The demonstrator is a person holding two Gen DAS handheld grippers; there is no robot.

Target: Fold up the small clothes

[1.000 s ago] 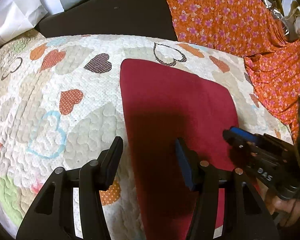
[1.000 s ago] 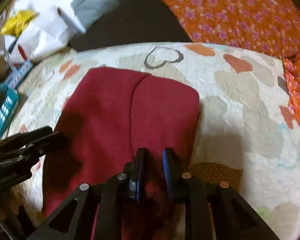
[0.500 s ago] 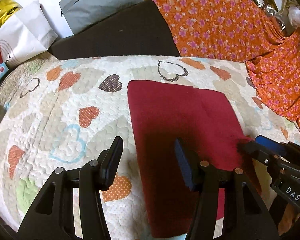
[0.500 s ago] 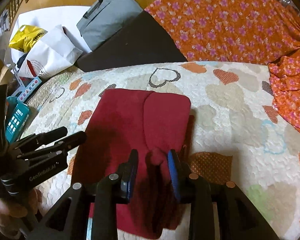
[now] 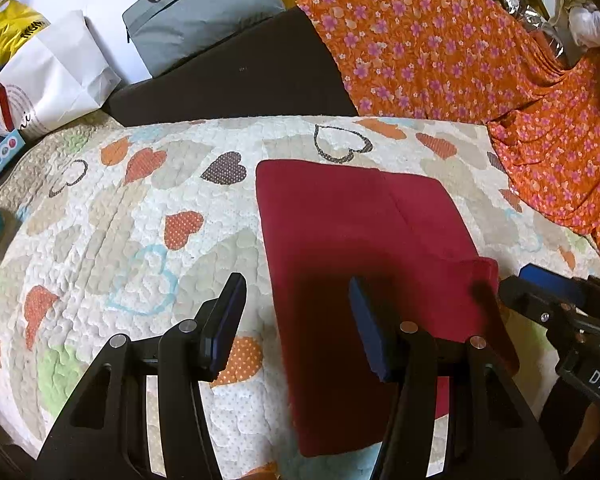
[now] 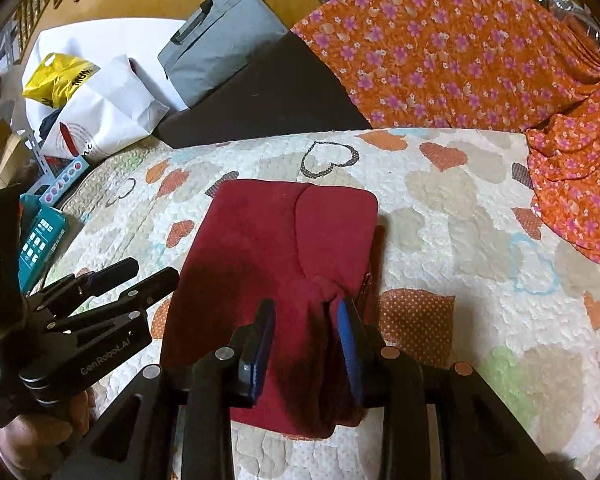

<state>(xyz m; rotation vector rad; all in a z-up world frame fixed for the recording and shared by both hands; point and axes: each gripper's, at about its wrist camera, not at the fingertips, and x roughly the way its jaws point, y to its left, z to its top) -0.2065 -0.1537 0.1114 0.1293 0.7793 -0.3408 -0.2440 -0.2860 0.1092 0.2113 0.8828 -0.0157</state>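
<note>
A dark red garment (image 5: 352, 240) lies folded flat on the heart-patterned quilt (image 5: 140, 208); it also shows in the right wrist view (image 6: 276, 240). My left gripper (image 5: 298, 316) is open and empty above the garment's near left edge. It shows from the side in the right wrist view (image 6: 148, 276). My right gripper (image 6: 306, 316) is open above the garment's near right part, where a small bunch of cloth stands up between the fingers. It shows at the right in the left wrist view (image 5: 540, 284).
An orange flowered cloth (image 5: 460, 52) lies along the back and right. A dark cushion (image 5: 236, 76), a grey bag (image 5: 196, 16), white paper bags (image 5: 48, 80) and a yellow bag (image 6: 60, 76) sit behind. Teal boxes (image 6: 40, 240) lie at the left.
My right gripper has opened and let go of the red garment. Both grippers have pulled back and up from it. The left gripper has stayed open.
</note>
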